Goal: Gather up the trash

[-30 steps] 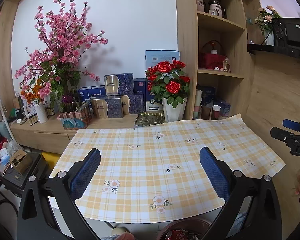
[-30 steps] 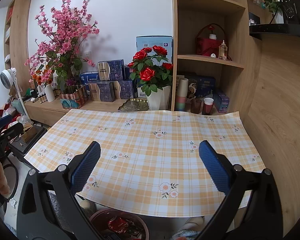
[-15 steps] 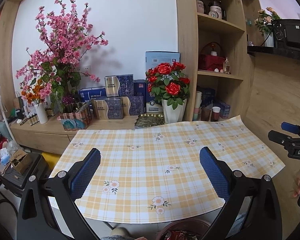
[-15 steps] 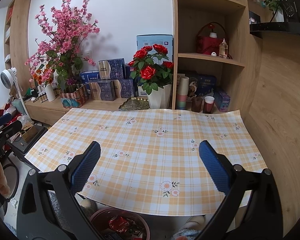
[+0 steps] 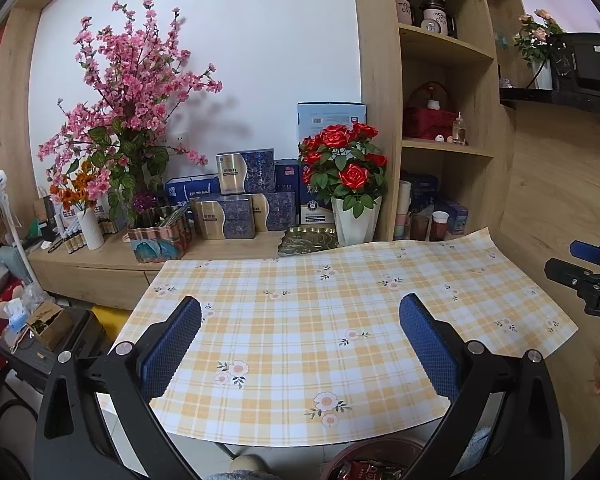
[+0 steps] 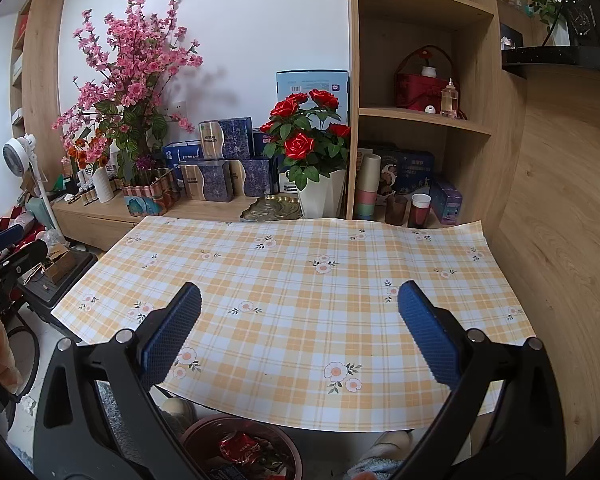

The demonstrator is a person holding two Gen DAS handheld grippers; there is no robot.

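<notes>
We hold both grippers over the near edge of the plaid tablecloth (image 6: 300, 280). Left gripper (image 5: 300, 344) and right gripper (image 6: 299, 328) are both spread wide, nothing between the blue pads.

Progress, as a judgement: the tablecloth is bare in both views, no wrappers or scraps on it. The trash sits in a round brown bin (image 6: 240, 448) on the floor just below the cloth's near edge, with a red crumpled wrapper (image 6: 240, 446) and other packets inside. So collection off the table looks done or close to it. If anything is left, it's not on the cloth.

Hard to read:
- Bin is cut off by the frame bottom and partly blocked by the right gripper's arms; in the left wrist view only its rim (image 5: 376, 450) shows. Can't count the contents.
- Floor beneath the cloth is mostly hidden; only slippers (image 6: 384, 444) peek out beside the bin.
- The ledge behind the cloth, by the rose pot (image 6: 322, 196), is cluttered with boxes and cups; we can't tell if any of that counts as trash.
</notes>
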